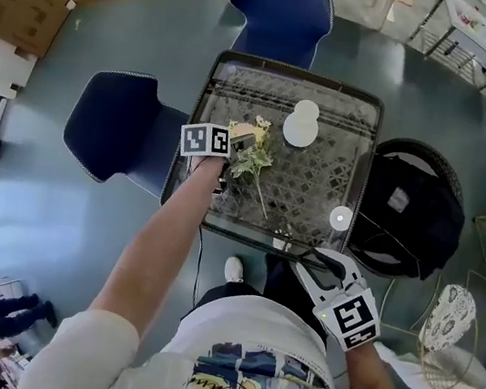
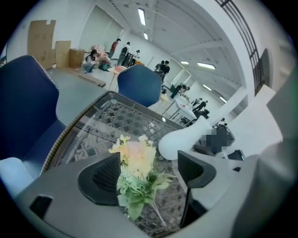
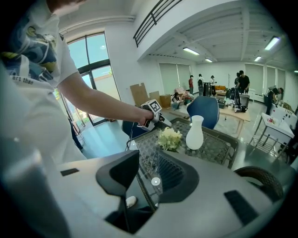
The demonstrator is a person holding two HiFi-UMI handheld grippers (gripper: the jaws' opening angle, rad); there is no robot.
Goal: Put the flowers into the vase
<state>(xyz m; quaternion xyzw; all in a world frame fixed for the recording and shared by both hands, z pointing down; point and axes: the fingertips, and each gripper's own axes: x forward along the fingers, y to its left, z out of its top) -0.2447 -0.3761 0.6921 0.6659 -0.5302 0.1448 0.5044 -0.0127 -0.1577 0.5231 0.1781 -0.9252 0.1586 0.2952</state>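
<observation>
Flowers [image 2: 135, 158] lying on tabletop [image 1: 320, 174] between left gripper's [image 2: 148, 174] wide-open jaws, not gripped; right gripper [image 3: 148, 174] jaws open, empty.

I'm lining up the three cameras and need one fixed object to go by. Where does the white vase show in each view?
Head view: the white vase is above centre, slightly right, seen from above.
Left gripper view: the vase is right of centre, leaning in the picture.
Right gripper view: the vase stands upright, right of centre.
Shared landmark: the flowers, left of the vase in all three.
</observation>
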